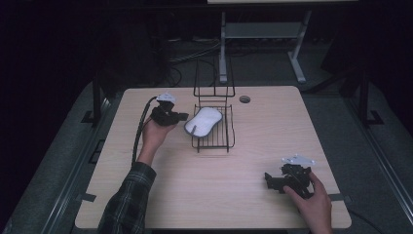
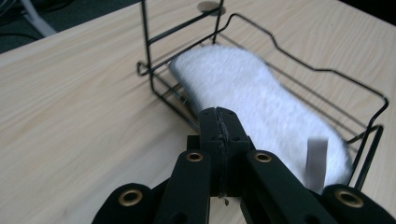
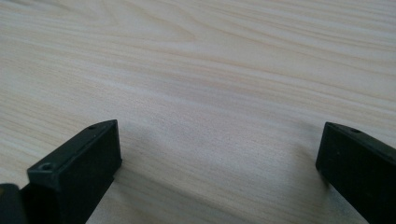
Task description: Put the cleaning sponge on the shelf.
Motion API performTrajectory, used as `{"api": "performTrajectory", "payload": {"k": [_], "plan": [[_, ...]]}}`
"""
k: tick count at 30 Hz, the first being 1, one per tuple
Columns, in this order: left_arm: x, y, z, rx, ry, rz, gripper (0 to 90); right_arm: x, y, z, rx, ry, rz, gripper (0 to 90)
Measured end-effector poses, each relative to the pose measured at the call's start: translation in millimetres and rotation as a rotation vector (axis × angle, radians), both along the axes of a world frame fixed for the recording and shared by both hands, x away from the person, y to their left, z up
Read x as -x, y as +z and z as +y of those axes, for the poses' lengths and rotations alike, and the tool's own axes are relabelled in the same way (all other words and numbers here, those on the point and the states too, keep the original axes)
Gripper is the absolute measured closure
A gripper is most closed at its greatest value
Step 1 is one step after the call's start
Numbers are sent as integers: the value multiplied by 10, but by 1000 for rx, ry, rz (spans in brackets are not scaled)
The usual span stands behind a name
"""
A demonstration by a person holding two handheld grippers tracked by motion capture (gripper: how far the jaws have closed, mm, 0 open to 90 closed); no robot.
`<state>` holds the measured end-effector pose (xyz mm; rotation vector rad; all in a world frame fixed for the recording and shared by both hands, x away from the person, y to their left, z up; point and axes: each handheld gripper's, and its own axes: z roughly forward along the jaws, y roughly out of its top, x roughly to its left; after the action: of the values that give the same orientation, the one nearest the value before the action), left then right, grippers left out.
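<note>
Your left gripper [image 2: 218, 122] has its jaws pressed flat together with nothing between them, its tip just off the near edge of the white pad [image 2: 261, 109], beside the rack [image 2: 373, 126]. Your right gripper [image 3: 219, 154] stands wide open and empty, low over bare table [image 3: 196, 70], well apart from the rest. The pad lies flat inside the wire rack, running along its floor, with a small grey tag [image 2: 316, 161] at the end nearest you; the rack's tall back frame [image 2: 145, 37] is upright at its far end. It looks as though placing is done and the left hand is clearing off. If you mean to shift the pad, open up first, then come in over the low rim.
</note>
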<state>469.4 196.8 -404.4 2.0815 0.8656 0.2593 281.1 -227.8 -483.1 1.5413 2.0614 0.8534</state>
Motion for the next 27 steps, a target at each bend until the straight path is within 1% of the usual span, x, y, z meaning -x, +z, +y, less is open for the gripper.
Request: {"api": "performTrajectory", "payload": {"k": [5,6,8,9,13,18,27], "plan": [[35,-99,91,5,21,15,895,0,0,0,0,0,-1,0],[38,-108,101,-5,17,18,895,0,0,0,0,0,0,0],[45,-134,99,-3,16,29,895,0,0,0,0,0,0,0],[47,-141,89,-11,9,31,895,0,0,0,0,0,0,0],[66,-131,34,0,-2,27,895,0,0,-1,1,1,-1,0],[92,-121,-47,-4,-34,27,895,0,0,0,0,0,0,0],[117,-126,-254,4,-81,22,895,0,0,0,0,0,0,0]]}}
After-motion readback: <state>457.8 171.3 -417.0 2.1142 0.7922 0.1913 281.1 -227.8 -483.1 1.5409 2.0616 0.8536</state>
